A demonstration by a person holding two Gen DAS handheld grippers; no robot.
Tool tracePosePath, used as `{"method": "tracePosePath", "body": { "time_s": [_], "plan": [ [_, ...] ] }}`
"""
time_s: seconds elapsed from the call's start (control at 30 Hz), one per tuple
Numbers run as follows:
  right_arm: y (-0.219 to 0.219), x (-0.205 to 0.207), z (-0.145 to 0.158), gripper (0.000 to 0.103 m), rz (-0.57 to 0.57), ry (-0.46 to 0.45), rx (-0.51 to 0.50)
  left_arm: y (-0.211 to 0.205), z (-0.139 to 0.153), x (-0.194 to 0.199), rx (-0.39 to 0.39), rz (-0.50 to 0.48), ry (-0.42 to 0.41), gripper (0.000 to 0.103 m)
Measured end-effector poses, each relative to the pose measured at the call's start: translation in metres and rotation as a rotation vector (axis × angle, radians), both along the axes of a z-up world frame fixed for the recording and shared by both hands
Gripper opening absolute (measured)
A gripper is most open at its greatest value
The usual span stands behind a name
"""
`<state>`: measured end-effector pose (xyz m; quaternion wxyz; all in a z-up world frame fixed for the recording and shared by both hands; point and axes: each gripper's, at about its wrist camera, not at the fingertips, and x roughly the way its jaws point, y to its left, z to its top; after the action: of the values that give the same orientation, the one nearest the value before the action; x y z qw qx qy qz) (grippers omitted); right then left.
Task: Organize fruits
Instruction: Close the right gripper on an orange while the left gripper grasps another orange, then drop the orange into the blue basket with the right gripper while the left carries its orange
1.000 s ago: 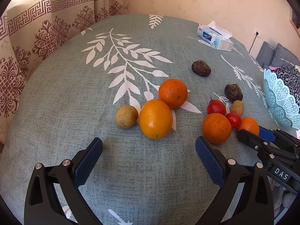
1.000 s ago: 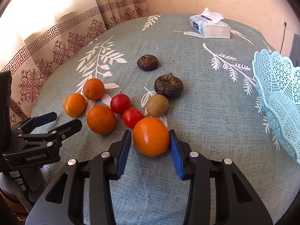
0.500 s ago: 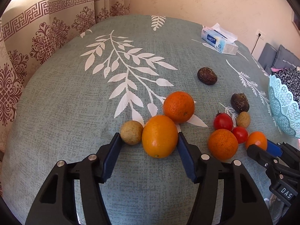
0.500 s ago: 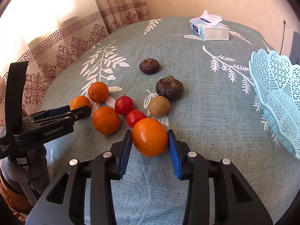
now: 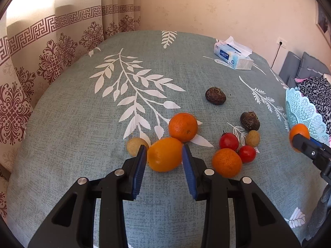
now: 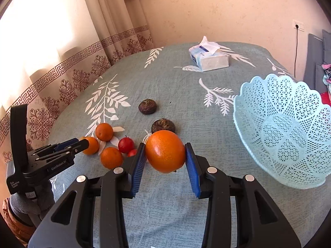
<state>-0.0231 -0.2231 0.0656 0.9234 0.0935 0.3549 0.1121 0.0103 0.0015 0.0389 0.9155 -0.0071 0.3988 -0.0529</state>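
- My right gripper (image 6: 164, 158) now has its fingers clamped on an orange (image 6: 164, 150), and it has come up off the bench (image 6: 186, 95) since a second ago, when the fruit sat on the cloth.
- That orange hangs in the air just short of the pale blue basket (image 6: 289, 111), which is empty as far as I can see.
- My left gripper (image 5: 164, 162) was wide open a second ago; its fingers have since closed in around the yellower orange (image 5: 165, 154), which sits on the bench, touching the orange (image 5: 182, 126) behind it.
- Both pads look to touch it, so I judge this second grasp nearly set.
- A small tan fruit (image 5: 135, 145) lies just outside the left finger, so I would lift straight up.
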Motion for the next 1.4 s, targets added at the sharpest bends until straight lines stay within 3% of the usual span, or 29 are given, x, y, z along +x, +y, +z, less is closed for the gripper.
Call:
{"method": "tracePosePath", "body": {
  "time_s": [0.07,0.13,0.4,0.57,0.73,0.8,1.03,1.4],
  "plan": [
    [-0.009,-0.001,0.003,0.039,-0.026,-0.009,0.006,0.000,-0.003,0.001,0.001,0.003,0.007,0.065],
    [-0.018,-0.002,0.005,0.039,-0.057,-0.014,0.009,0.000,-0.005,0.002,0.010,0.010,0.006,0.069],
    [-0.054,-0.007,0.021,0.039,-0.212,-0.069,-0.025,0.006,-0.023,0.019,-0.030,0.005,0.083,0.068],
    [-0.082,-0.004,0.017,0.039,-0.306,-0.042,-0.015,0.005,-0.023,0.020,-0.050,-0.036,0.086,0.043],
    [-0.104,-0.004,0.012,0.041,-0.407,-0.032,-0.014,0.002,-0.020,0.015,-0.041,-0.035,0.074,0.043],
    [-0.112,-0.006,0.012,0.051,-0.436,-0.037,0.005,0.001,-0.017,0.012,-0.039,-0.032,0.066,0.043],
    [-0.125,-0.012,0.020,0.051,-0.484,-0.072,0.029,-0.011,0.008,0.000,-0.038,-0.060,0.008,0.043],
    [-0.153,-0.029,0.039,0.057,-0.562,-0.118,0.106,-0.089,0.050,-0.007,-0.051,-0.255,-0.052,0.043]
  ]
}}
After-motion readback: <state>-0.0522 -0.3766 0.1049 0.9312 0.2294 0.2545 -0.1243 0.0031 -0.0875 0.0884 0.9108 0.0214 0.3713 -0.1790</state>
